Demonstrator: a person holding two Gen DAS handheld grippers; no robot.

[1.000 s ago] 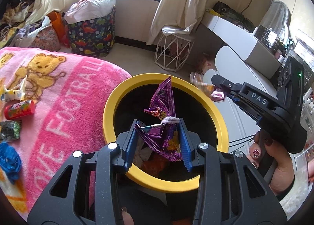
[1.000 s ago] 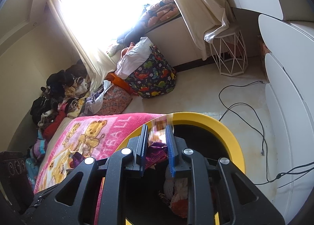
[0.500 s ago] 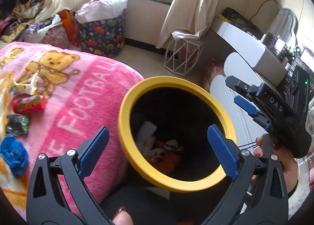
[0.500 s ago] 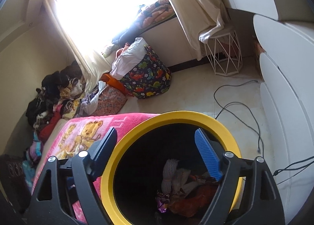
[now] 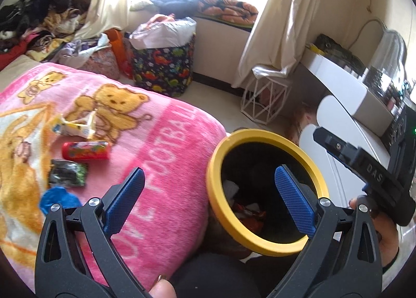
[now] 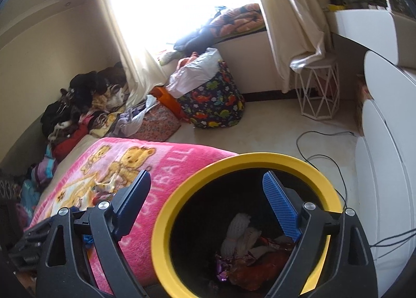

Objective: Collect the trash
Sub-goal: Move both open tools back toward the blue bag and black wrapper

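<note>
Both your claws, left (image 5: 209,196) and right (image 6: 209,205), dropped their wrappers into the bin (image 5: 215,167) and now gape empty, so go for the can (image 5: 85,150) and scraps left on the blanket (image 5: 161,141).

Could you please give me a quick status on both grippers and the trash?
Left gripper open, empty; right gripper open, empty. Wrappers in yellow-rimmed bin. Red can, blue scrap on pink blanket; path unobstructed.
</note>
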